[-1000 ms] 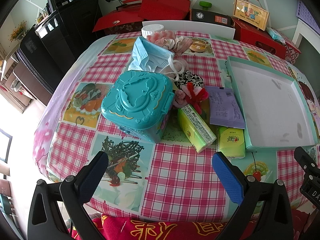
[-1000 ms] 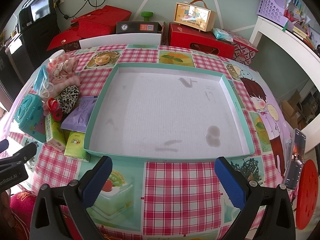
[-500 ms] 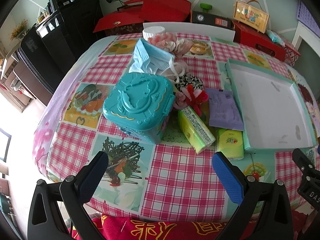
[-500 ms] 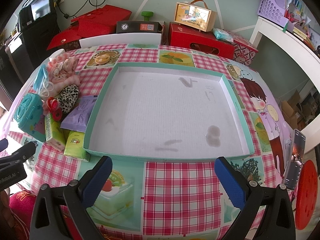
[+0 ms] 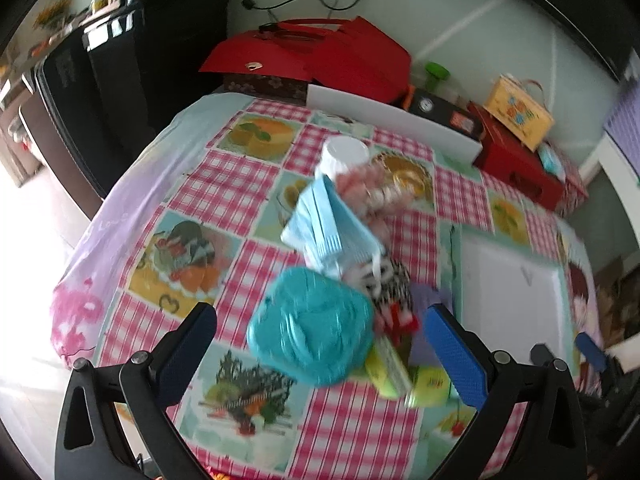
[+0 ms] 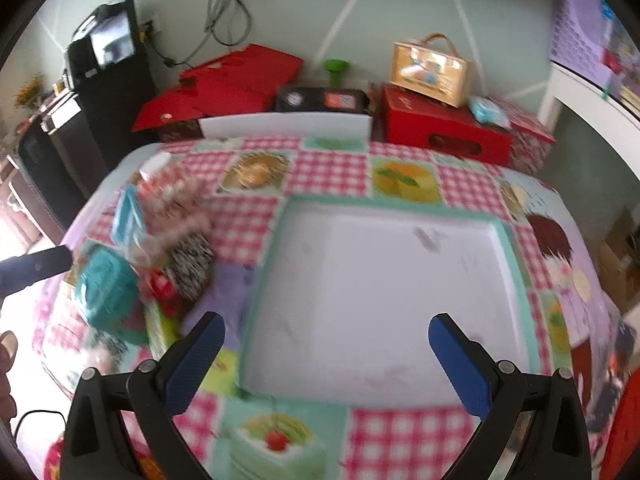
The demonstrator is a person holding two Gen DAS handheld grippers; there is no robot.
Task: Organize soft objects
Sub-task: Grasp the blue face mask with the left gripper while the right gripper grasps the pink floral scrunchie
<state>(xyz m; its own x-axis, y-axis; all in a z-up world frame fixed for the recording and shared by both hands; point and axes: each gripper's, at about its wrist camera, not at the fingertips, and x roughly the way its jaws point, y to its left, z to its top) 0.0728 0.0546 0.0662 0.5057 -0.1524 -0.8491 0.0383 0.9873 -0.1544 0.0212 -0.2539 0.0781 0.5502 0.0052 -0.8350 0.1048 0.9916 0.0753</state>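
Observation:
A pile of soft things lies left of the tray: blue face masks [image 5: 332, 232] [image 6: 126, 216], pink scrunchies [image 5: 368, 192], a zebra-print scrunchie [image 5: 388, 280] [image 6: 192, 256] and a red bow [image 5: 400, 320]. My left gripper [image 5: 318, 332] is open, above the table, with the teal plastic box [image 5: 312, 332] [image 6: 106, 292] showing between its fingers. The soft pile sits just beyond that box. My right gripper [image 6: 326, 332] is open and holds nothing, over the front edge of the white, teal-rimmed tray [image 6: 392, 202] [image 5: 508, 292]. Both views are motion-blurred.
Green tissue packs [image 5: 388, 368] and a purple packet [image 6: 224, 292] lie between the box and the tray. A white-lidded jar [image 5: 344, 152] stands behind the pile. Red boxes [image 6: 444, 128] and a black cabinet [image 6: 108, 92] stand beyond the table. A hand [image 6: 6, 360] shows at left.
Both grippers have moved forward over the table, so the views are now blurred. The left one has closed in on the teal box and pile. Both stay open.

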